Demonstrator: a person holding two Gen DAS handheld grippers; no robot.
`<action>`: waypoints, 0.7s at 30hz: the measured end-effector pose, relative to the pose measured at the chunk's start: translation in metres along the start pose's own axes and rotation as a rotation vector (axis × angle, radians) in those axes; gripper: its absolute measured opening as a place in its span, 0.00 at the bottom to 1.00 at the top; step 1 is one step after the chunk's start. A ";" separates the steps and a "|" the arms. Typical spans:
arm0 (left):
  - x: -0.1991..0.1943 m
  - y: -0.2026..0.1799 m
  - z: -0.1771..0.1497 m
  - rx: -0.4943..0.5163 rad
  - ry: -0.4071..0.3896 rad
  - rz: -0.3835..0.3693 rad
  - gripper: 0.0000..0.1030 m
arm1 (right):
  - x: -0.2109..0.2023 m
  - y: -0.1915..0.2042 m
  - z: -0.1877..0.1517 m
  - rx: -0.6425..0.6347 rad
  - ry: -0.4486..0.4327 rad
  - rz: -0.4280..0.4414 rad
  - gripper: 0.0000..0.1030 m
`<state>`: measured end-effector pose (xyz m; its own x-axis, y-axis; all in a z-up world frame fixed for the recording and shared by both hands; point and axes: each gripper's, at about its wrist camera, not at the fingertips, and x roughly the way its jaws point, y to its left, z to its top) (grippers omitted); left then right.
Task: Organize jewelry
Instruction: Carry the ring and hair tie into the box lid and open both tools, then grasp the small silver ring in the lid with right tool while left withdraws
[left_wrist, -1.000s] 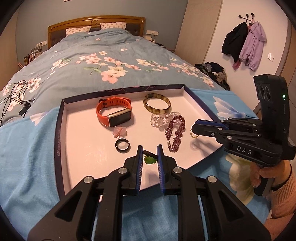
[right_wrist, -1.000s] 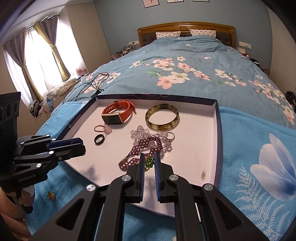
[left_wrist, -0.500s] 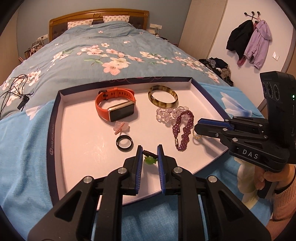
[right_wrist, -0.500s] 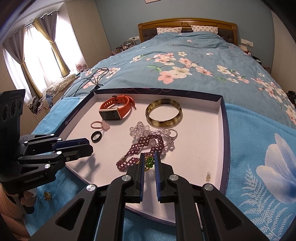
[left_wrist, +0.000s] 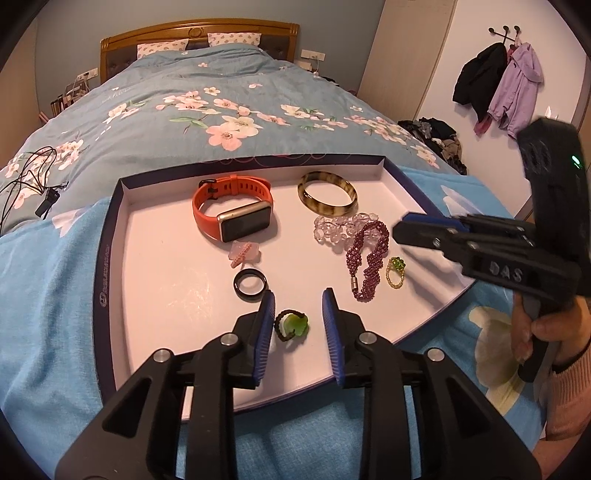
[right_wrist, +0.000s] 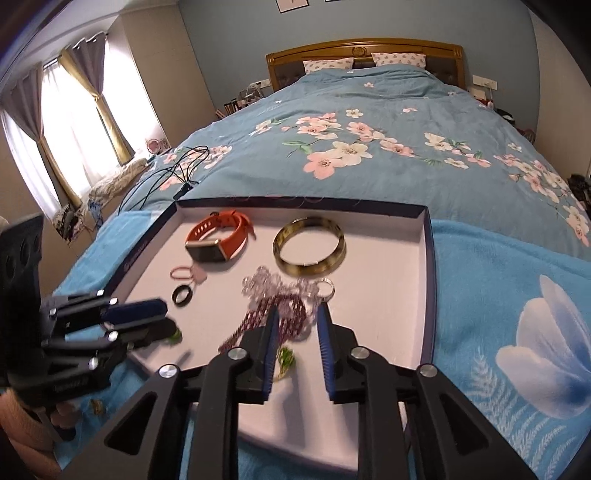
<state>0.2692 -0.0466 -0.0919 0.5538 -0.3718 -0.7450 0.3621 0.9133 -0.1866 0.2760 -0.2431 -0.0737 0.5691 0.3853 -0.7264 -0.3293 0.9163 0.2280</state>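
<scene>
A white tray with a navy rim (left_wrist: 107, 266) (right_wrist: 428, 280) lies on the bed. My left gripper (left_wrist: 297, 314) (right_wrist: 166, 317) hovers over its near edge with jaws opening. A green leaf ring (left_wrist: 291, 325) on a dark band lies on the tray between the pads, untouched. My right gripper (right_wrist: 297, 325) (left_wrist: 402, 229) is also opening at the tray's right side. A gold ring with green beads (right_wrist: 286, 360) (left_wrist: 396, 271) rests loose on the tray under it, beside a purple beaded bracelet (left_wrist: 367, 258).
Also on the tray are an orange smartwatch (left_wrist: 236, 214), a tortoiseshell bangle (left_wrist: 327, 197), a clear bead bracelet (left_wrist: 336, 227), a black ring (left_wrist: 250, 290), a pink ring (left_wrist: 243, 253) and a silver ring (right_wrist: 325, 286). Black cables (right_wrist: 173, 177) lie on the quilt at the left.
Both grippers' jaws have parted. The green leaf ring and the green bead ring, pinched before, now lie free on the tray.
</scene>
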 end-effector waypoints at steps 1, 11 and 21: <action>0.000 0.000 0.000 -0.001 -0.001 -0.002 0.26 | 0.005 -0.002 0.002 0.005 0.015 0.008 0.21; -0.002 0.002 -0.003 -0.009 -0.005 -0.013 0.26 | 0.016 0.018 0.000 -0.075 0.082 0.063 0.23; -0.005 0.002 -0.005 -0.012 -0.014 -0.030 0.26 | 0.024 -0.010 0.019 -0.022 0.068 -0.087 0.19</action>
<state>0.2634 -0.0425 -0.0914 0.5532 -0.4009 -0.7302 0.3695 0.9037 -0.2162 0.3071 -0.2411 -0.0809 0.5443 0.2956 -0.7851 -0.2977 0.9430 0.1487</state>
